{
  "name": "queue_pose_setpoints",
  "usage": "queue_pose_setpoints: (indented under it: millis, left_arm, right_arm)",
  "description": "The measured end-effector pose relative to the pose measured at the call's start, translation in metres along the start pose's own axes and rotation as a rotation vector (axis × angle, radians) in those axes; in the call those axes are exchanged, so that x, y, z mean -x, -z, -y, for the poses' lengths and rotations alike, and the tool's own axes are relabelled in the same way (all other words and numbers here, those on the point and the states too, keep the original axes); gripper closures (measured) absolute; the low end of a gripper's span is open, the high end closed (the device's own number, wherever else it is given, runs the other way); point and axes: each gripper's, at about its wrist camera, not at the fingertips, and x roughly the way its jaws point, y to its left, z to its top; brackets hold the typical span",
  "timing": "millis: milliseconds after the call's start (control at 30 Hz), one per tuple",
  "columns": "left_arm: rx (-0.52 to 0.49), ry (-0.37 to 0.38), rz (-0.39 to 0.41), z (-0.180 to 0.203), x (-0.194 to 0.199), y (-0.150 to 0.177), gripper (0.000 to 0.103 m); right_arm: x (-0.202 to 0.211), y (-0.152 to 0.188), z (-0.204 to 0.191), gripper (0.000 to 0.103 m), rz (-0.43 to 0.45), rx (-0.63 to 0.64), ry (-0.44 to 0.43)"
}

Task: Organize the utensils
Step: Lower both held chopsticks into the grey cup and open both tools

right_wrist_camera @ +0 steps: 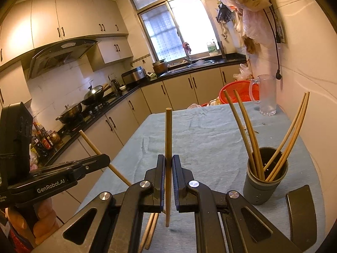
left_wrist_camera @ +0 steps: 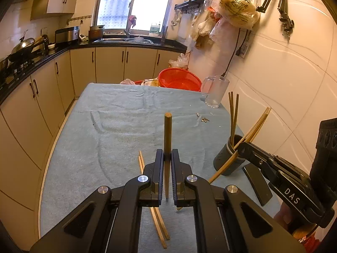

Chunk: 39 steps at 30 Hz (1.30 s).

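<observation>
1. Both grippers are clamped right down, each on one wooden chopstick: the left gripper [left_wrist_camera: 167,156] pinches its chopstick [left_wrist_camera: 167,130] near the middle so it stands almost upright, and the right gripper [right_wrist_camera: 168,161] holds its own chopstick [right_wrist_camera: 168,135] the same way.
2. The grey holder cup [right_wrist_camera: 264,186] sits near the table's right edge with four chopsticks already fanned out inside. A loose pair [left_wrist_camera: 157,217] lies on the blue cloth [left_wrist_camera: 118,126] under the left gripper.
3. Risk, I reckon: coming in low could bump the leaning sticks and tip the cup over.
4. Such a narrow pinch could let a stick swivel, miss the rim and drop.
5. With the grippers this near each other, they might clash over the cup.
</observation>
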Motion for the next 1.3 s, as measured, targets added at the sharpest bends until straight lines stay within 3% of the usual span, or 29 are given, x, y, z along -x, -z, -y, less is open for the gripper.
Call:
queue_pose_setpoints:
  millis: [733,1300]
  left_arm:
    - [-0.049,0.011,0.008,0.024,0.001,-0.006,0.097]
    - [-0.106,0.104,0.042,0.071,0.01,-0.042,0.097]
  right_arm:
    - [0.019,-0.003,0.013,0.095,0.034,-0.037,0.018]
    - [0.074,-0.035,0.057,0.095,0.171,-0.095,0.095]
